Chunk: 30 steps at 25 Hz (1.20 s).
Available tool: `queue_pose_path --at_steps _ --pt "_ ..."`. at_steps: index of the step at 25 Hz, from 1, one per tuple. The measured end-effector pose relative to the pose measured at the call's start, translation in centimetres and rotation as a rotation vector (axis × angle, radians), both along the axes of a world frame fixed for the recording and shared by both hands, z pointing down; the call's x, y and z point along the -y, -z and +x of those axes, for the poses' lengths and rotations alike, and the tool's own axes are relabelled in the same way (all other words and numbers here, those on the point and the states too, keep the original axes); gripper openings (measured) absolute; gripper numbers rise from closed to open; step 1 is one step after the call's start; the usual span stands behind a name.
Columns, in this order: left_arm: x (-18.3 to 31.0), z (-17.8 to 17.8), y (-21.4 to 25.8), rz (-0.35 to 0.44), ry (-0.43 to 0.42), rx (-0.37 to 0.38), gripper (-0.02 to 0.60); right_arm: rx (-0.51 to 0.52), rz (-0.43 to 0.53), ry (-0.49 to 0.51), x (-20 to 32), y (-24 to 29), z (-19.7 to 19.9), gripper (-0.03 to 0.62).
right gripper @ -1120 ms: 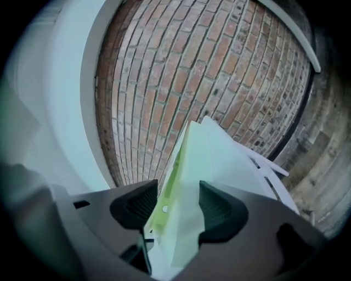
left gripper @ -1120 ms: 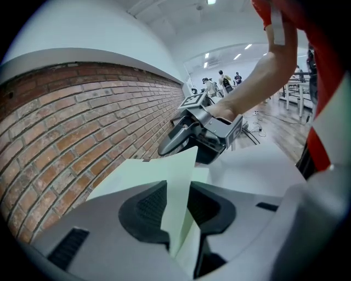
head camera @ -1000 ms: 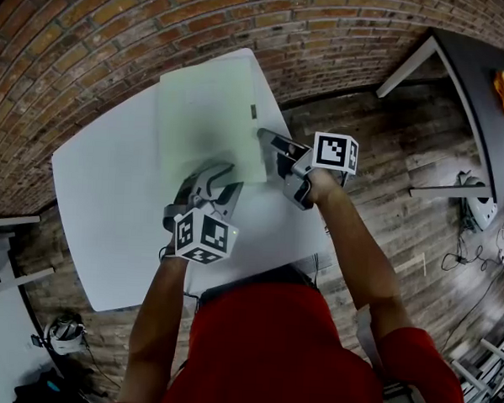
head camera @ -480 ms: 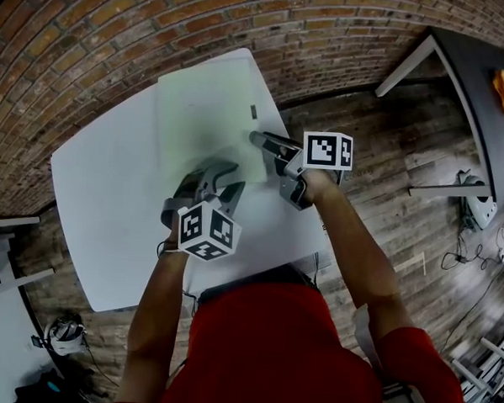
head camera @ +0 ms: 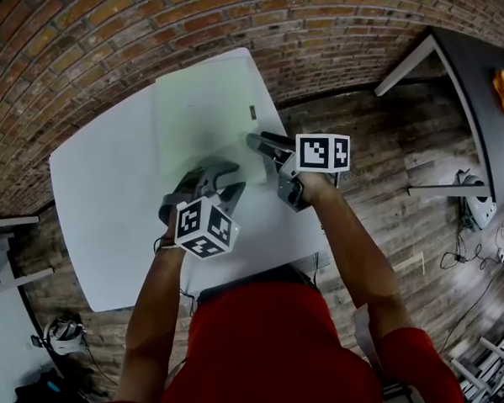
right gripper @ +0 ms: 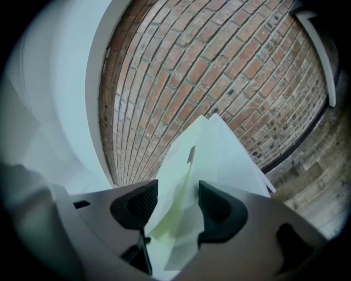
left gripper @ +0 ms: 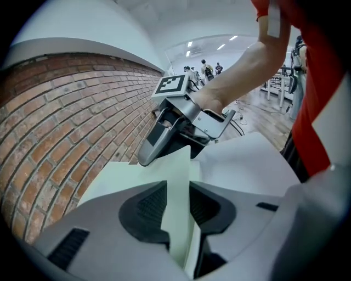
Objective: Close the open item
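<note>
- While a pale green folder [head camera: 202, 110] lies open on the white table [head camera: 108, 206], toward its far edge, the left gripper [head camera: 226, 175] is clamped on the folder's near cover sheet [left gripper: 178, 175].
- The right gripper [head camera: 255, 140], by the table's right edge, pinches that sheet's crumpled corner.
- Since a second ago, this corner has drawn in from the table's near side, and both grippers have rolled slightly.

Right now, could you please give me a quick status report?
Left tool clamped on pale green folder cover. Right tool grips it too. Folder on white table, near corner lifted, not closed. Nothing in the way.
</note>
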<state>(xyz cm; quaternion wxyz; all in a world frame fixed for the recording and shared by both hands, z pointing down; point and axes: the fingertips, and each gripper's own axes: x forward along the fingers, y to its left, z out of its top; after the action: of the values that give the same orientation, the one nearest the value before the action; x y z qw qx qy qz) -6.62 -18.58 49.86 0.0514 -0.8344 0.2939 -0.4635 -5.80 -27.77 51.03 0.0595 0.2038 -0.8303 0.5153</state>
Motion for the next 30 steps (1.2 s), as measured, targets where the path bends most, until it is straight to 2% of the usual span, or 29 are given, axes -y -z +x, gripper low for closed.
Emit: queue_pose_path --at_steps 10,15,22,30 --pt "0.1 0.2 -0.2 -0.081 -0.044 -0.007 0.117 -0.168 0.111 0.064 -0.3 -0.4 -0.4 0.221" --pt "0.1 0.2 -0.2 -0.081 -0.038 -0.011 0.117 -0.265 0.194 0.082 0.1 -0.2 -0.5 0.221" --pt "0.1 0.2 -0.2 -0.08 -0.038 -0.005 0.117 -0.393 0.304 0.067 4.2 0.9 -1.4 0.221" --pt "-0.1 0.2 -0.2 -0.081 -0.046 0.005 0.118 -0.568 0.382 0.127 6.3 -0.5 -1.8 0.221"
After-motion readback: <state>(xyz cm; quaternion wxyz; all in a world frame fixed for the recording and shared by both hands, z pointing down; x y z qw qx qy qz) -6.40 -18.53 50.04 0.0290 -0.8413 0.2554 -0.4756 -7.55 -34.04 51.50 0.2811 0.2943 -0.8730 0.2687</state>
